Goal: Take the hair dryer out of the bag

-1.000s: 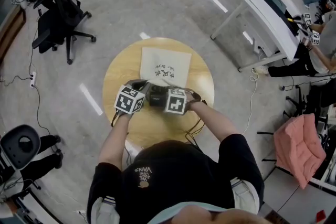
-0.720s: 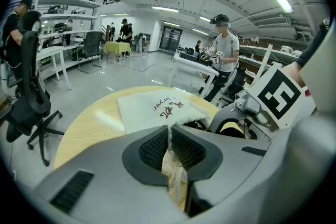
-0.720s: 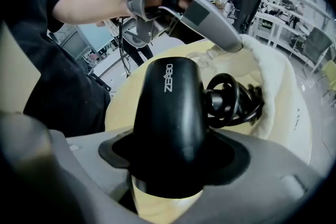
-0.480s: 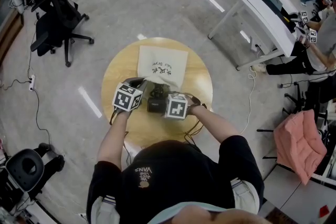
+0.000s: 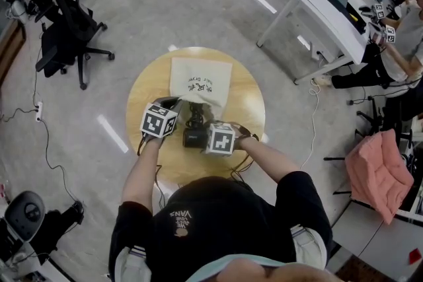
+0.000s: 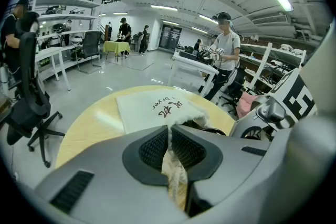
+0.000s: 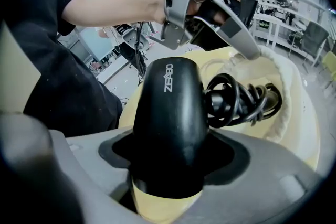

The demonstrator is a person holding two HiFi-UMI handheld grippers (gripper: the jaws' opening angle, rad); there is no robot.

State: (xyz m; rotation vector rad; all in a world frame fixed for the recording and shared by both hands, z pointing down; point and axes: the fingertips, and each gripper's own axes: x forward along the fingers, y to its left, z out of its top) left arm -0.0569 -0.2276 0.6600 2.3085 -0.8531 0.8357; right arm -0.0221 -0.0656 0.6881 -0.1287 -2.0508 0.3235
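Note:
A cream cloth bag (image 5: 200,79) with dark lettering lies flat on the round wooden table (image 5: 149,86); its mouth faces me. My left gripper (image 6: 170,152) is shut on the bag's (image 6: 152,107) rim, pinching a fold of cloth. My right gripper (image 7: 168,178) is shut on the black hair dryer (image 7: 169,118), whose coiled cord (image 7: 241,99) still trails into the bag's opening (image 7: 286,86). In the head view the hair dryer (image 5: 193,135) sits just outside the bag's mouth, between the left gripper (image 5: 173,117) and the right gripper (image 5: 206,135).
A black office chair (image 5: 63,23) stands on the floor at far left. A white desk (image 5: 334,10) with a person beside it is at upper right. Pink cloth (image 5: 377,172) hangs on a rack at right. Cables run off the table's near edge.
My right gripper has drawn the hair dryer back toward me and a little up, farther out of the bag's mouth. The left gripper has stayed put on the bag's rim.

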